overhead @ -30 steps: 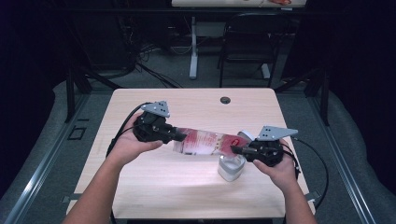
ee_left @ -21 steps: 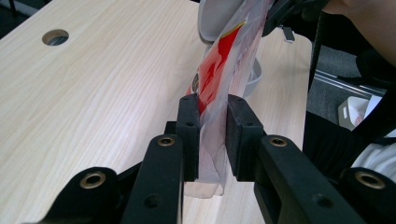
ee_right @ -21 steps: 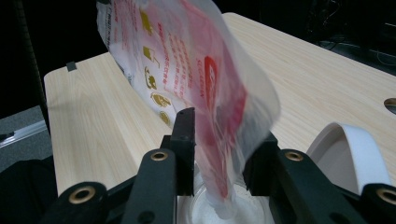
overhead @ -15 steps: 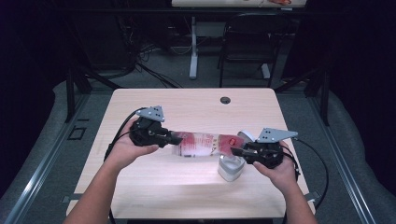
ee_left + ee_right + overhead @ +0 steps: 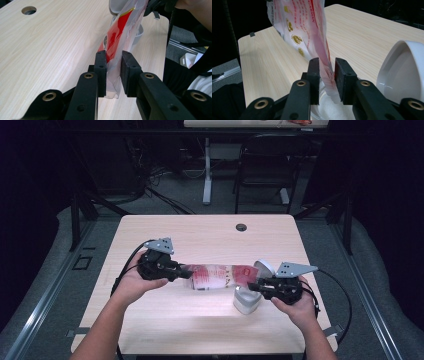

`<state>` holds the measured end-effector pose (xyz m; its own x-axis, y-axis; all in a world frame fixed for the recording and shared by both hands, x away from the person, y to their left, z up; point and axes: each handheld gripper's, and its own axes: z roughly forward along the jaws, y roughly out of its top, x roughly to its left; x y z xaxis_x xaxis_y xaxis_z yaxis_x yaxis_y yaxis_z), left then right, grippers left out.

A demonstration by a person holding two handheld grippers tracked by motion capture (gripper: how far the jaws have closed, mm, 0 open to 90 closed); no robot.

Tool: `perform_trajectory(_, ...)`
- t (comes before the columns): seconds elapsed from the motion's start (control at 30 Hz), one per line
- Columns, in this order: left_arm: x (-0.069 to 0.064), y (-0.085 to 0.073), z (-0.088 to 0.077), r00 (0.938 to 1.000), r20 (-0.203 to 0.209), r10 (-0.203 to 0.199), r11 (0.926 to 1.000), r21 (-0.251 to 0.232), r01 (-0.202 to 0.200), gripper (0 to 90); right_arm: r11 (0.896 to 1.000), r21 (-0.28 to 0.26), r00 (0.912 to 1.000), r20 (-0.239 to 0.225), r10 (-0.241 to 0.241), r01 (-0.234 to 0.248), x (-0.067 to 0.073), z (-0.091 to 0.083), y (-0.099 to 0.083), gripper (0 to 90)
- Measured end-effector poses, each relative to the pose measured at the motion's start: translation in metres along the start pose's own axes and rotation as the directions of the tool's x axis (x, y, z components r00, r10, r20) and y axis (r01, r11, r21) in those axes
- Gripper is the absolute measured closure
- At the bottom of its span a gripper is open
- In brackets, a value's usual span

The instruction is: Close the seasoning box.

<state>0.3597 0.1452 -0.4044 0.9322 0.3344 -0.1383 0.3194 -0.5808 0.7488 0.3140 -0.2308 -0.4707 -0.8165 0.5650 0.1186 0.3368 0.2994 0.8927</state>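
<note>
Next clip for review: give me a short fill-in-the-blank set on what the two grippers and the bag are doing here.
1. The red and clear plastic bag is stretched between ____ grippers.
2. The left gripper has the bag's ____ end between its jaws.
3. Below the right gripper sits a white container whose hinged lid stands ____.
4. The wooden table has a round ____ near its far edge.

Missing words: two; clear; open; hole
</note>
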Motion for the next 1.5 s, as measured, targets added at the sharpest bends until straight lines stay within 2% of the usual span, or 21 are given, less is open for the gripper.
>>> perform_trajectory(0.33, 0.002, -0.009, 0.001, 0.9999, -0.004, -0.011, 0.9999, -0.005, 0.011, 76.4, 1.0, 0.002, 0.9991, -0.04, 0.014, -0.014, -0.002, 0.001, 0.002, 84.4)
perform_trajectory(0.47, 0.003, -0.009, 0.002, 0.9999, -0.008, -0.009, 0.9999, 0.005, 0.009, 76.3, 0.999, 0.034, 0.999, -0.031, -0.033, 0.034, 0.002, 0.001, 0.006, 88.2)
perform_trajectory(0.63, 0.002, -0.01, 0.003, 0.9999, -0.012, -0.008, 0.9997, 0.023, 0.008, 75.8, 0.996, 0.051, 0.9971, -0.035, -0.068, 0.07, 0.004, 0.0, 0.009, 89.1)
perform_trajectory(1.1, 0.007, -0.011, 0.009, 0.9993, -0.033, -0.019, 0.9988, 0.045, 0.021, 71.0, 0.994, 0.057, 0.9947, -0.051, -0.09, 0.092, 0.006, -0.001, 0.011, 90.0)
perform_trajectory(1.23, 0.007, -0.011, 0.009, 0.9986, -0.05, -0.019, 0.9991, 0.037, 0.021, 69.3, 0.994, 0.055, 0.9948, -0.047, -0.09, 0.093, 0.007, -0.001, 0.011, 90.0)
perform_trajectory(1.5, 0.006, -0.009, 0.007, 0.9987, -0.049, -0.01, 0.9997, 0.023, 0.011, 66.5, 0.992, 0.064, 0.9935, -0.051, -0.102, 0.105, 0.006, -0.002, 0.012, 90.0)
